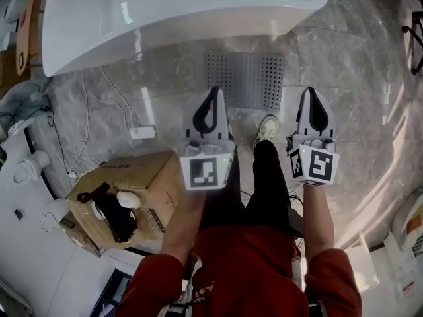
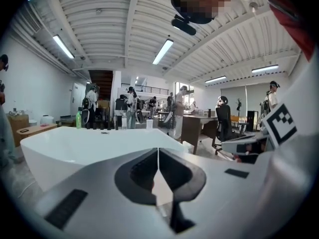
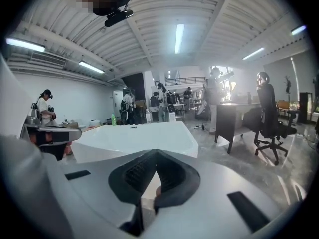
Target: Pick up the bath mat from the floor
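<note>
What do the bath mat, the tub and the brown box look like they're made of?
Bath mat: probably rubber or soft plastic, matte grey, with a grid of small dots or holes.
Bathtub: likely acrylic or enamel, glossy white with light reflections.
Box: cardboard, matte brown, folded flaps.

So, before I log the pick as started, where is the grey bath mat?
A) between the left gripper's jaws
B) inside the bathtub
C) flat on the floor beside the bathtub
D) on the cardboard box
C: the bath mat lies flat on the floor beside the bathtub, and the left gripper and right gripper are both shut on nothing.
</note>
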A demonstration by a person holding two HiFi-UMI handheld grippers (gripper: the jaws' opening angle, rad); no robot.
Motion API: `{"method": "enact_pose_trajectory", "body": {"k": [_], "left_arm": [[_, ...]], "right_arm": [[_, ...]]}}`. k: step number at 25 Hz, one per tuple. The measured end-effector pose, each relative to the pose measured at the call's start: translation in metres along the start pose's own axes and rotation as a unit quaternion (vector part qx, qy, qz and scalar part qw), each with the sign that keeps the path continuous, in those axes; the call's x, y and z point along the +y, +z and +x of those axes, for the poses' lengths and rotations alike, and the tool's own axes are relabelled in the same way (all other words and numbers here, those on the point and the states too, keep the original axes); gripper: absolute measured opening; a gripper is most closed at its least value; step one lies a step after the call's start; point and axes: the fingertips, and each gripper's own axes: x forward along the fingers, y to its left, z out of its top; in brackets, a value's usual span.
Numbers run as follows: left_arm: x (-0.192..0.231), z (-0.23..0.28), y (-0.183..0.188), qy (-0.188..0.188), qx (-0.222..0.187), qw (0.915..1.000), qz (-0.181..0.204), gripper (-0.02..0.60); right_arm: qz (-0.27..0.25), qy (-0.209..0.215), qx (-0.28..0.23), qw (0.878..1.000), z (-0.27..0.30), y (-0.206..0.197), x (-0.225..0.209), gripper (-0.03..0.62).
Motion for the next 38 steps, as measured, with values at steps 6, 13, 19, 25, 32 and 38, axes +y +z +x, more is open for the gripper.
{"method": "enact_pose_trajectory", "body": {"k": [6, 13, 19, 25, 32, 38], "left_arm": [[0.014, 0.002, -0.073, 0.006, 0.037, 0.9993, -0.002, 0.015], [0.033, 0.013, -0.174, -0.003, 0.080, 0.9968, 0.002, 0.015], [0.039, 0.019, -0.243, -0.011, 0.104, 0.9946, -0.003, 0.015], [0.056, 0.030, -0.302, -0.009, 0.134, 0.9910, -0.009, 0.015], [0.070, 0.057, -0.371, -0.008, 0.152, 0.9883, 0.005, 0.015], [0.078, 0.074, -0.451, -0.018, 0.196, 0.9802, 0.019, 0.029]], "right_arm": [[-0.011, 0.008, 0.037, 0.999, 0.014, -0.075, 0.013, 0.011], [-0.013, 0.003, 0.088, 0.996, 0.026, -0.168, 0.013, 0.011], [-0.019, 0.002, 0.118, 0.993, 0.041, -0.235, 0.015, 0.011], [-0.016, -0.006, 0.155, 0.988, 0.056, -0.294, 0.013, 0.011], [-0.015, -0.008, 0.172, 0.985, 0.079, -0.357, 0.005, 0.012], [-0.016, -0.018, 0.207, 0.978, 0.100, -0.428, -0.006, 0.015]]}}
